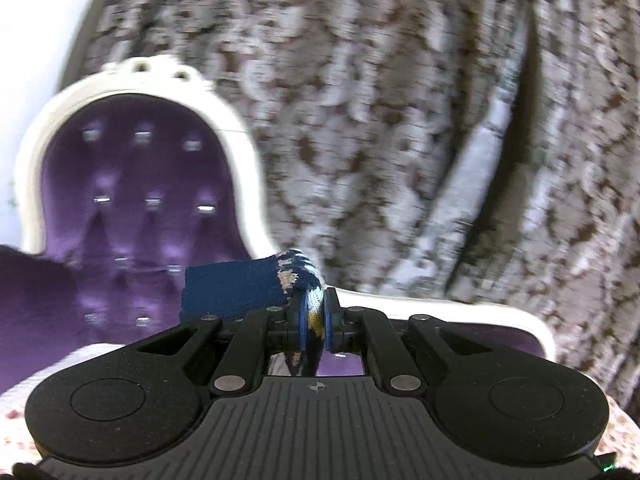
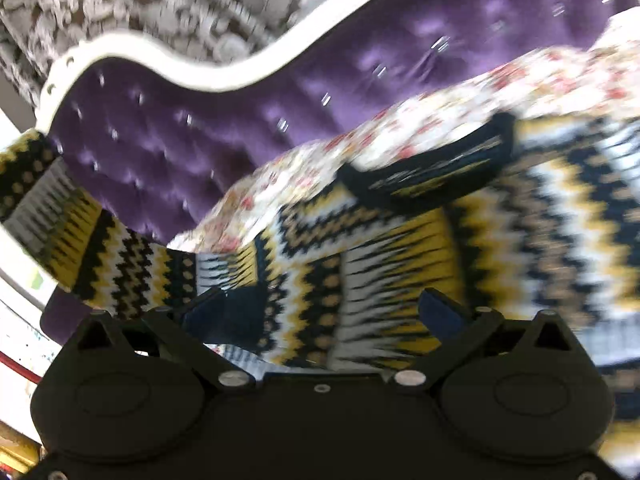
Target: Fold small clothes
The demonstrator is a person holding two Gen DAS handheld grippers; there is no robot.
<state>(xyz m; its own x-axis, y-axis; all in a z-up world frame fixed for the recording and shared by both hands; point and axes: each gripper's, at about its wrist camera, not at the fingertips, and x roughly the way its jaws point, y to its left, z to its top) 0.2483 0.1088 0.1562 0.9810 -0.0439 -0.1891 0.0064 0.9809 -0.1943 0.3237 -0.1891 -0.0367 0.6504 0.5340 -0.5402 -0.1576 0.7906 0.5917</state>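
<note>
Sofa (image 1: 132, 200): purple tufted velvet upholstery, button studs, white carved frame with scrolled crest; also in right wrist view (image 2: 192, 120), tilted. Curtain (image 1: 380, 120): grey-white damask pattern on brown ground, hanging in folds behind sofa; blurred. Floral cover (image 2: 400, 128): white cloth, red and pink flower print, spread over sofa seat; edge visible at lower corners of left wrist view.

Zigzag-patterned knit sweater (image 2: 400, 264): coarse wool-like cloth
Purple tufted headboard (image 1: 132, 216): sheeny velvet, glossy white frame
Black left gripper (image 1: 314, 320): matt textured plastic
</note>
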